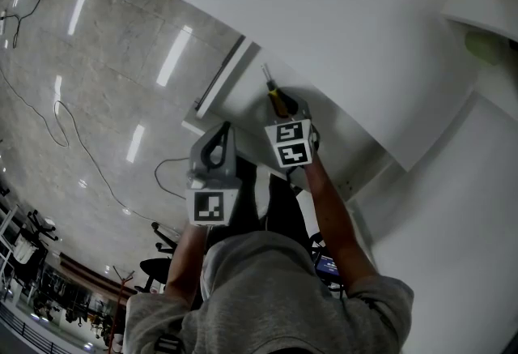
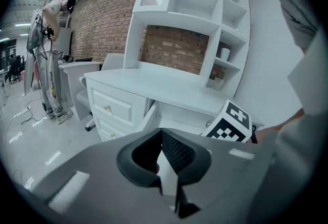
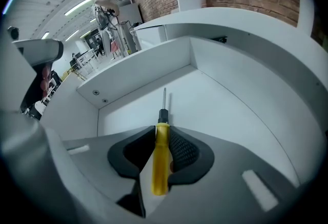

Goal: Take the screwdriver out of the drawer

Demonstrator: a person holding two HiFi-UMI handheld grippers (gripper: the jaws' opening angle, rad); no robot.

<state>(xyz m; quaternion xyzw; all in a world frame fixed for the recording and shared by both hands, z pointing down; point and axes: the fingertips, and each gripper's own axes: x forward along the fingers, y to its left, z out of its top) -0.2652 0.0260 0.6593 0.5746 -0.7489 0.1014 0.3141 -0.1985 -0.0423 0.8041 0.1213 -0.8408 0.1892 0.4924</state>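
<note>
A screwdriver (image 3: pixel 160 159) with a yellow handle and a thin metal shaft lies between the jaws of my right gripper (image 3: pixel 163 133), which is shut on the handle. Its tip points toward the back of the open white drawer (image 3: pixel 220 110), just above the drawer floor. In the head view the screwdriver (image 1: pixel 278 100) sticks out ahead of the right gripper (image 1: pixel 286 113) over the drawer (image 1: pixel 243 97). My left gripper (image 1: pixel 217 140) hovers beside it, to the left and outside the drawer. Its jaws (image 2: pixel 161 134) are shut with nothing between them.
A white desk (image 2: pixel 169 87) with a shelved hutch (image 2: pixel 225 38) and small knobbed drawers (image 2: pixel 110 107) stands ahead. A person (image 2: pixel 51 64) stands far off on the left by another table. Cables (image 1: pixel 65 125) trail across the shiny floor.
</note>
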